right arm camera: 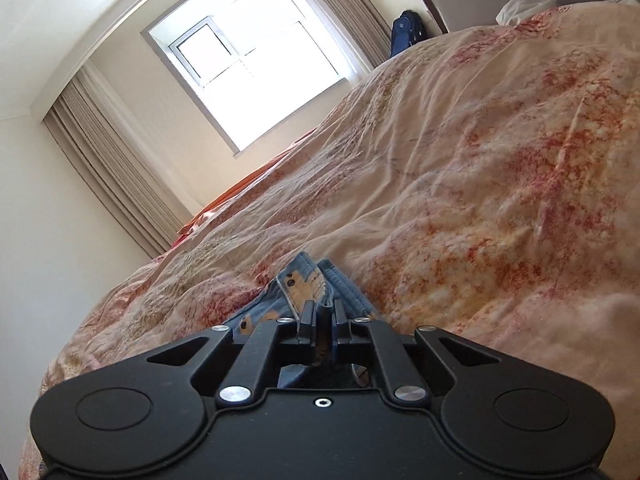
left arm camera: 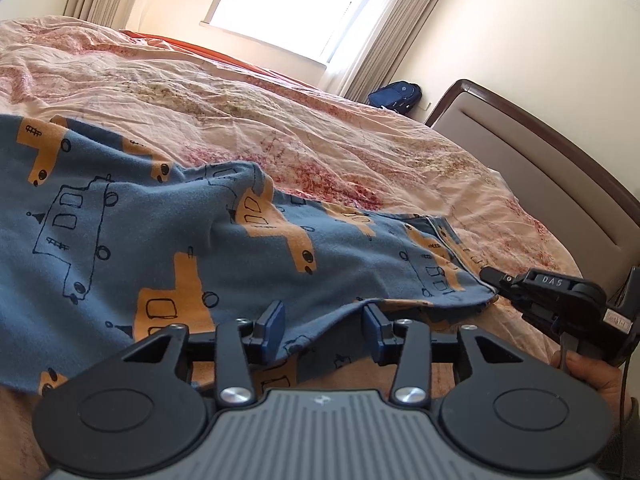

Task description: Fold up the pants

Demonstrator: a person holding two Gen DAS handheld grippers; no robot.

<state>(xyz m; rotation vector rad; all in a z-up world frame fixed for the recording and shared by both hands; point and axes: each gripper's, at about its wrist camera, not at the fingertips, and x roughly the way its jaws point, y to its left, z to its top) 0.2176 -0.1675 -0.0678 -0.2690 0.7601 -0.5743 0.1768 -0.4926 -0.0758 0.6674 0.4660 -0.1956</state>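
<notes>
The pants [left arm camera: 168,240] are blue with orange bus prints and lie spread on the bed. My left gripper [left arm camera: 324,328] is open at the pants' near edge, with a fold of the cloth between its blue pads [left arm camera: 274,326], which stand apart. My right gripper [right arm camera: 322,320] is shut on a bunched corner of the pants [right arm camera: 308,280]. It also shows in the left wrist view [left arm camera: 494,278], pinching the pants' right corner just above the bed.
The bed [left arm camera: 360,128] has a wrinkled pink floral cover. A brown headboard [left arm camera: 560,168] is at the right. A blue backpack [left arm camera: 394,96] sits by the wall under a bright curtained window [left arm camera: 296,4].
</notes>
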